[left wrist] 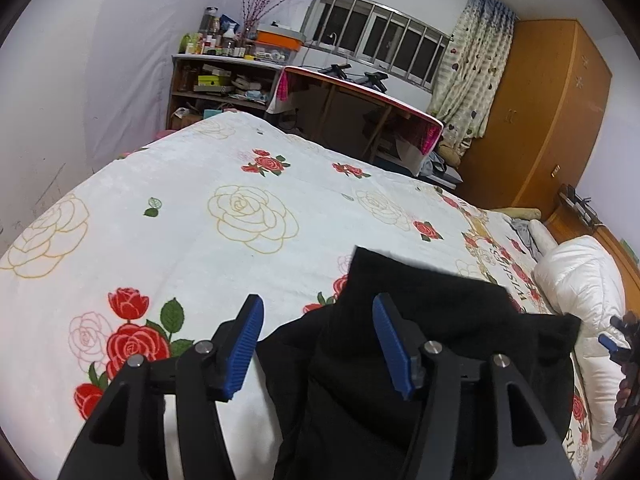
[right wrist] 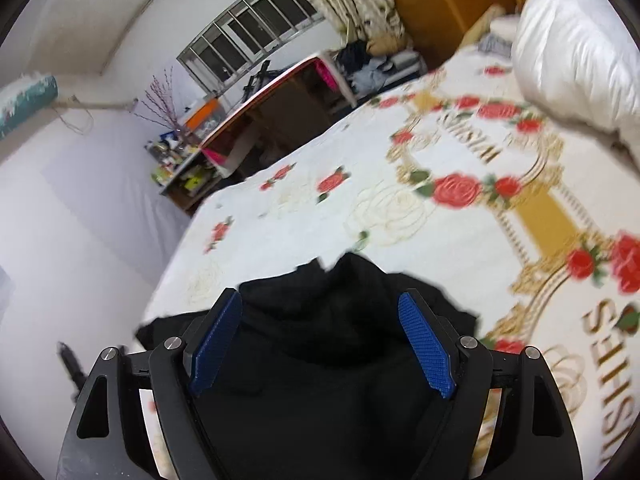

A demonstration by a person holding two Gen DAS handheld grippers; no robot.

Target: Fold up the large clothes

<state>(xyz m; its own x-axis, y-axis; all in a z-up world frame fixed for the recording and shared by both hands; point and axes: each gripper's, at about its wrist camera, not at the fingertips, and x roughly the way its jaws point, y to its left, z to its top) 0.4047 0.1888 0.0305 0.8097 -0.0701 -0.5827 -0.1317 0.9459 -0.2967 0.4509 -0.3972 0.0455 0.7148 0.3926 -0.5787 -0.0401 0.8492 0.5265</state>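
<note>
A black garment (left wrist: 404, 340) lies bunched on the rose-print bedspread (left wrist: 200, 216). My left gripper (left wrist: 318, 344) is open above its left part, blue pads (left wrist: 244, 348) spread wide, nothing between them. In the right wrist view the same black garment (right wrist: 320, 352) lies under my right gripper (right wrist: 320, 344), which is open with the cloth below and between its blue pads (right wrist: 428, 344), not pinched. The right gripper's tip also shows at the right edge of the left wrist view (left wrist: 616, 344).
A white quilted duvet (left wrist: 580, 300) lies at the bed's right side; it also shows in the right wrist view (right wrist: 572, 48). A table (left wrist: 360, 96) and cluttered shelf (left wrist: 224, 80) stand beyond the bed. An orange wardrobe (left wrist: 540, 112) is at the right.
</note>
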